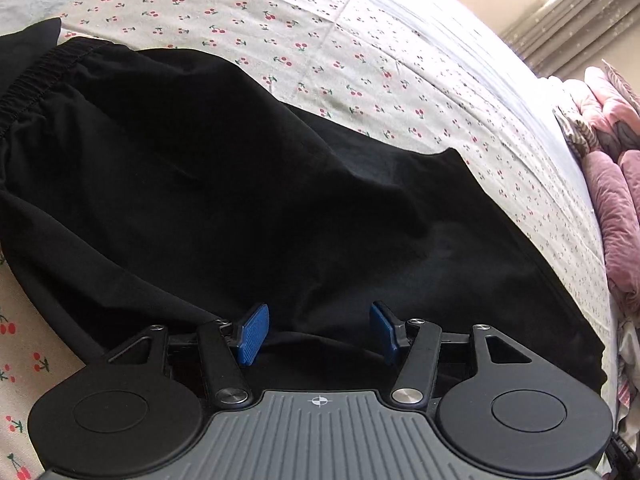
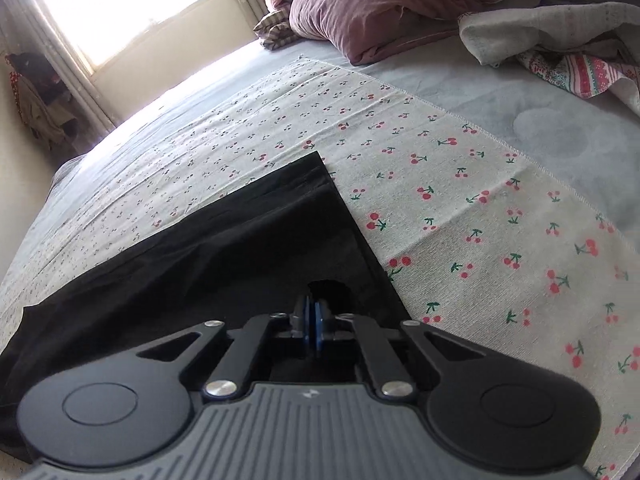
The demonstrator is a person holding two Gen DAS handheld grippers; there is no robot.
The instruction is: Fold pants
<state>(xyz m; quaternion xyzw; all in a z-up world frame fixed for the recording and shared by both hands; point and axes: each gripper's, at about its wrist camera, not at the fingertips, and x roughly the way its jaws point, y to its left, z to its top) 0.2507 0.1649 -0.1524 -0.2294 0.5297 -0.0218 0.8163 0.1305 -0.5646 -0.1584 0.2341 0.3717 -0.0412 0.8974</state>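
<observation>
So the black lightweight-fabric pants (image 1: 248,184) are spread out on the cream cherry-print cotton sheet (image 1: 360,60) covering the bed, and both tongs are sitting right at the near edge of the cloth.

In the left wrist view the elastic waistband (image 1: 36,76) is far off to the left and the fabric runs away toward the right, so the long axis of the pants lies crosswise to the way the tongs point, not along it. One layer looks to be lying over another already, with a lower edge peeking out on the right.

The left tongs (image 1: 318,332) are parted, blue pads well apart, with the near edge of the fabric between them but nothing pinched. The pads aren't pressing on anything that I can see.

The right tongs (image 2: 314,320) are closed all the way, blue pads together, right at the near edge by the pants' square end, whose far corner (image 2: 320,156) points away up the bed. A little pucker of black cloth sits just past the tips, so my guess is they've pinched the edge, but the actual contact is hard to make out against all that black.

My read: the right side has its hold and the left is the one that needs to close on the edge next. After that the fold would go away from the person, across the short way. The fabric looks floppy, so an uneven lift would probably skew it.
</observation>
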